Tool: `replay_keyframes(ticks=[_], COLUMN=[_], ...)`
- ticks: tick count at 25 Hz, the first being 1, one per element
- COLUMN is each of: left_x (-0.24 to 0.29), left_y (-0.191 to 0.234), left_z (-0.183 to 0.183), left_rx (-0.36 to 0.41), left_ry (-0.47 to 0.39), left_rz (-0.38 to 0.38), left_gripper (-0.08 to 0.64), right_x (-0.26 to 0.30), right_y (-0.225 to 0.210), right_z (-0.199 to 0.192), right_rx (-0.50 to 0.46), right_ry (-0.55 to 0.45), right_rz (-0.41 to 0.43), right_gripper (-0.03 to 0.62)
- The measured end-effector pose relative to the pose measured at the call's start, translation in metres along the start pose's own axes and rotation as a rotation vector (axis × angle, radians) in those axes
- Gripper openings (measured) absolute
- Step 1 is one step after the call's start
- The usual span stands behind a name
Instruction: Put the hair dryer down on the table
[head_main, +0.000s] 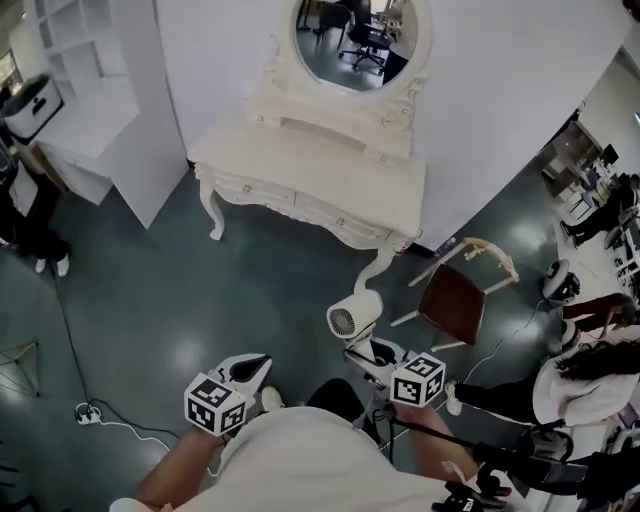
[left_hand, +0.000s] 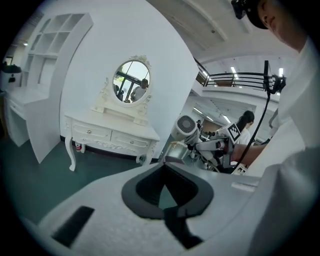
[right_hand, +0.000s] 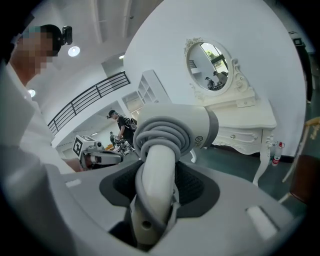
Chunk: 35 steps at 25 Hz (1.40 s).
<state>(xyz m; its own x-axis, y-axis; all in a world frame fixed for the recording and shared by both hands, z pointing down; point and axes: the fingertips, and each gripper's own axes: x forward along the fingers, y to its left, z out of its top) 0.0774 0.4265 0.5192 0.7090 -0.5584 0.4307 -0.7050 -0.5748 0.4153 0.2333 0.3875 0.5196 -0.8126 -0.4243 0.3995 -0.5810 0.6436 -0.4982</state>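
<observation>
A white hair dryer (head_main: 352, 317) with its grey cord wound round the handle stands upright in my right gripper (head_main: 372, 352), whose jaws are shut on the handle. In the right gripper view the hair dryer (right_hand: 170, 130) fills the middle, with the handle between the pads of that gripper (right_hand: 159, 167). My left gripper (head_main: 262, 365) hangs beside it, shut and holding nothing; its tips (left_hand: 164, 162) meet. The white dressing table (head_main: 310, 165) with an oval mirror (head_main: 360, 40) stands ahead across the green floor, well apart from both grippers. The left gripper view shows the hair dryer (left_hand: 186, 126) at its right.
A chair with a brown seat (head_main: 455, 300) stands right of the table. A white shelf unit and desk (head_main: 90, 110) are at the left, with a person (head_main: 30, 215) near it. A power strip (head_main: 88, 413) lies on the floor. People sit at the right (head_main: 590, 370).
</observation>
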Motion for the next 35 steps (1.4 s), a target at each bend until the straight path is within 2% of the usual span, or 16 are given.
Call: replay_keyframes(ticks=[5, 11, 18, 22, 27, 35], left_x=[0.007, 0.051, 0.104, 0.136, 0.163, 0.175], left_y=[0.038, 0.094, 0.155, 0.192, 0.218, 0.278], left_z=[0.016, 0.058, 0.157, 0.199, 0.223, 0.258], left_rx=[-0.036, -0.04, -0.022, -0.04, -0.053, -0.061], left_ry=[-0.019, -0.028, -0.038, -0.066, -0.04, -0.063], left_rz=[0.006, 0.036, 0.118, 0.166, 0.196, 0.188], left_gripper=[-0.003, -0.003, -0.003, -0.003, -0.003, -0.003], right_x=[0.034, 0.087, 0.159, 0.193, 0.229, 0.306], right_y=[-0.012, -0.077, -0.145, -0.187, -0.229, -0.254], right_z=[0.026, 0.072, 0.167, 0.208, 0.235, 0.284], right_rx=[-0.014, -0.061, -0.172, -0.249, -0.273, -0.306], right_ry=[0.037, 0.054, 0.088, 0.111, 0.153, 0.172], right_rz=[0.003, 0.013, 0.105, 0.139, 0.161, 0.169], right_gripper=[0.201, 0.201, 0.201, 0.201, 0.201, 0.201])
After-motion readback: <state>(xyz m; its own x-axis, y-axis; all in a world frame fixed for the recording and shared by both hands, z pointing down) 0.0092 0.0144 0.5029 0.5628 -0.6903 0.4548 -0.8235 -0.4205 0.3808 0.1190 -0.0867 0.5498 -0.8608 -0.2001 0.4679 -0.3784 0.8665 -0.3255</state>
